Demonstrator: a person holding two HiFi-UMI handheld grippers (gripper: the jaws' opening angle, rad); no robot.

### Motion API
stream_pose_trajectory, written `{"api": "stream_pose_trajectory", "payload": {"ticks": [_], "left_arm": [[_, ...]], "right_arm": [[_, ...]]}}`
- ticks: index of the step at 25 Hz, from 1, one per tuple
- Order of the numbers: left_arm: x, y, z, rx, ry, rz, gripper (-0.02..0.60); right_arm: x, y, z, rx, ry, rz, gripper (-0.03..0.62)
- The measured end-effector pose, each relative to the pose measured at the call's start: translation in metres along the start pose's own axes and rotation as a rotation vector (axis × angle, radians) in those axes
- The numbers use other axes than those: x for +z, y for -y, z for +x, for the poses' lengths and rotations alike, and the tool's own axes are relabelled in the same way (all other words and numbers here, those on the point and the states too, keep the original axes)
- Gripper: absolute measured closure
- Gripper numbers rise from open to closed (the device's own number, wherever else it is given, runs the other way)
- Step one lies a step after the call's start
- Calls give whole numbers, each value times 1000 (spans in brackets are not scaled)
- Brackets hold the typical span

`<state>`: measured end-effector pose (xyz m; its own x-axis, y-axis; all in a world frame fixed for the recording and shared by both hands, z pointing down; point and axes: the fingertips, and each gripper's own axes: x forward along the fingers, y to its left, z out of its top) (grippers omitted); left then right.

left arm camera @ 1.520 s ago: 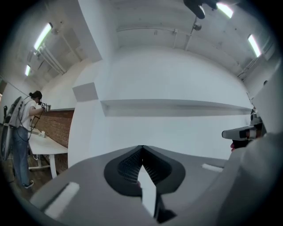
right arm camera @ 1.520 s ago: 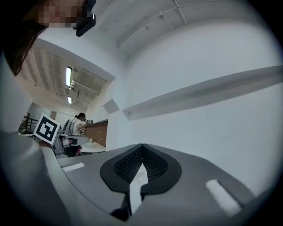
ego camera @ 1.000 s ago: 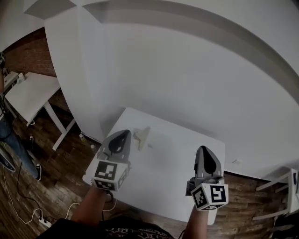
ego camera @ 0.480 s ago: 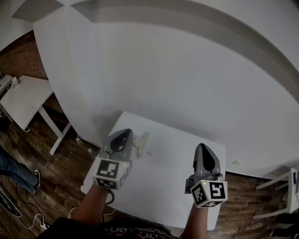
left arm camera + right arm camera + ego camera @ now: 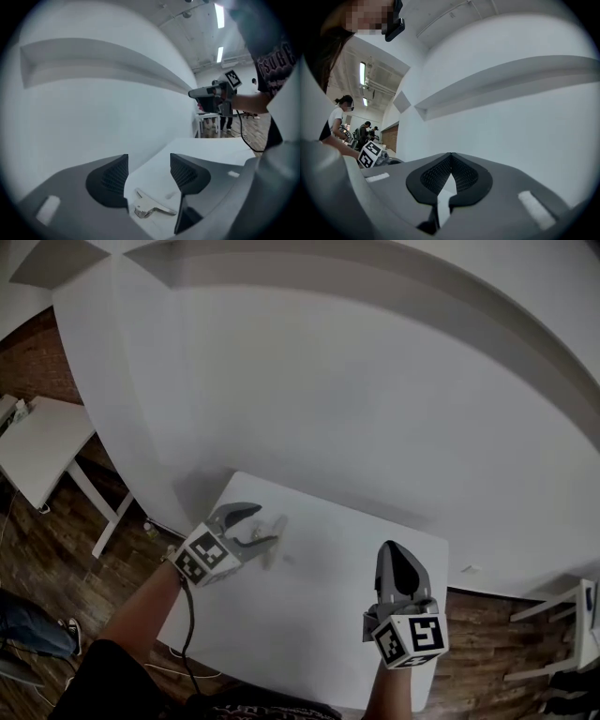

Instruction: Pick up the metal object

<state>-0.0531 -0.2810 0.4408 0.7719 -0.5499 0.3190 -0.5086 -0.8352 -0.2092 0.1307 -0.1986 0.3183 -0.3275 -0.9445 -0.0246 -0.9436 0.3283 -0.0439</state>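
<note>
A small shiny metal object (image 5: 151, 206) lies flat on the white table (image 5: 328, 615), near its far left corner. In the head view it is a pale blur (image 5: 274, 546). My left gripper (image 5: 262, 526) points right across that corner. Its jaws are opening, and the metal object lies low between the two ribbed pads (image 5: 110, 179) without touching either. In the left gripper view the left gripper (image 5: 147, 176) shows bare table in the gap. My right gripper (image 5: 391, 552) hovers over the table's right side, shut, with nothing in it. Its jaws meet in the right gripper view (image 5: 450, 176).
A white wall with a ledge rises just behind the table. Another white table (image 5: 37, 446) stands at the left on the wooden floor (image 5: 56, 596). A white frame (image 5: 574, 634) stands at the far right. People stand in the background (image 5: 340, 117).
My left gripper has swung to point right at the metal object, and its jaws have gone from shut to open. The right gripper has drifted slightly left and nearer.
</note>
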Motion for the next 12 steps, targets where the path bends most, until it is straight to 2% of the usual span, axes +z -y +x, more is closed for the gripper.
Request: {"api": "stream_pose_trajectory", "payload": {"ticks": [7, 12], "left_arm": [[-70, 1, 40, -236, -239, 90, 224], [-115, 5, 63, -357, -366, 161, 204]], "right_arm": [[-22, 12, 5, -23, -56, 1, 583], [-39, 25, 11, -53, -91, 5, 583]]}}
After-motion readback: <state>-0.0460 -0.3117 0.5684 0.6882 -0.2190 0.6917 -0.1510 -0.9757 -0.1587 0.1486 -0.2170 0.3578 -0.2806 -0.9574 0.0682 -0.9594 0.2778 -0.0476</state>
